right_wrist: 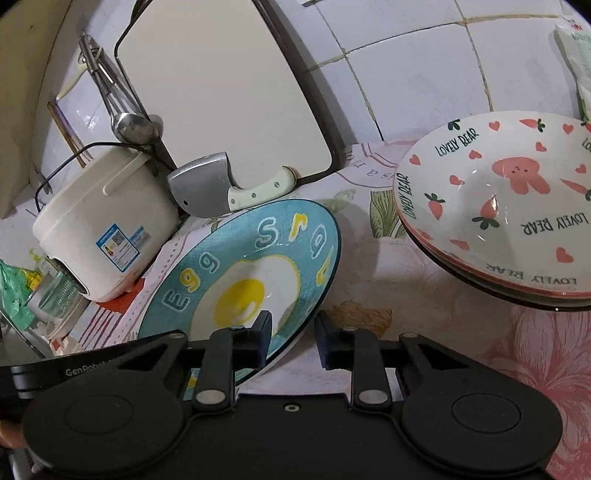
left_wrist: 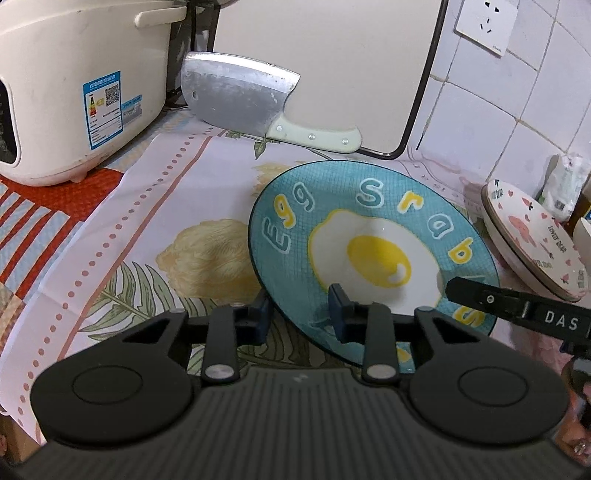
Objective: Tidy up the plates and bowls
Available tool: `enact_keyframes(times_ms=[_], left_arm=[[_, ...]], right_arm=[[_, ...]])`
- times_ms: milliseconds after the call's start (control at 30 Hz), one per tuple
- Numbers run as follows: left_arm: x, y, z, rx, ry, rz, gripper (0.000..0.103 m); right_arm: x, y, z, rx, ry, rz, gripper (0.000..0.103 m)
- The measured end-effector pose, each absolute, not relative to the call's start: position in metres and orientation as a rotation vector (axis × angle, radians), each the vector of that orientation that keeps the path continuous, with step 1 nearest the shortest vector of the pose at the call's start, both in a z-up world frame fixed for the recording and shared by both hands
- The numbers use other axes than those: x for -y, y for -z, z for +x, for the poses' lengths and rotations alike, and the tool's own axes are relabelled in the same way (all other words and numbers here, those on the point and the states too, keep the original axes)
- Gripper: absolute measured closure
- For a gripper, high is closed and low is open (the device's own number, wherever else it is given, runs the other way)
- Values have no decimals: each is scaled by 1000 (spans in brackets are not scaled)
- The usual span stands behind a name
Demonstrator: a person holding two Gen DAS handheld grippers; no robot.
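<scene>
A blue plate with a fried-egg picture (left_wrist: 369, 240) lies tilted on the flowered cloth; it also shows in the right wrist view (right_wrist: 255, 258). My left gripper (left_wrist: 301, 314) is open, its jaws astride the plate's near left rim, one finger under it and one on top. My right gripper (right_wrist: 291, 332) is open, its jaws astride the plate's right rim. The right gripper's body (left_wrist: 517, 310) shows over the plate at the right of the left wrist view. A stack of white "Lovely Bear" plates (right_wrist: 509, 206) sits to the right, also seen in the left wrist view (left_wrist: 535, 236).
A cleaver (left_wrist: 240, 96) leans on a white cutting board (left_wrist: 332, 66) against the tiled wall. A white rice cooker (left_wrist: 74, 88) stands at the left. A wall socket (left_wrist: 485, 22) is at the upper right. Utensils (right_wrist: 125, 122) hang above the cooker.
</scene>
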State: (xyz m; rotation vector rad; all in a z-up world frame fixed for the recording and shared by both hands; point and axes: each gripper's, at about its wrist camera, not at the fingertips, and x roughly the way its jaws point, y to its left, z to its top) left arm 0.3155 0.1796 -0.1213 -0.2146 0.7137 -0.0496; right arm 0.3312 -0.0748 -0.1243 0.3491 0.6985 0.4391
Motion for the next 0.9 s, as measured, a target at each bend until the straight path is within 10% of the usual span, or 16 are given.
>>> enact_keyframes(times_ms=[900], left_arm=[[-143, 71, 211, -702, 68, -26, 73]], right_arm=[[95, 99, 237, -696, -459, 307, 74]])
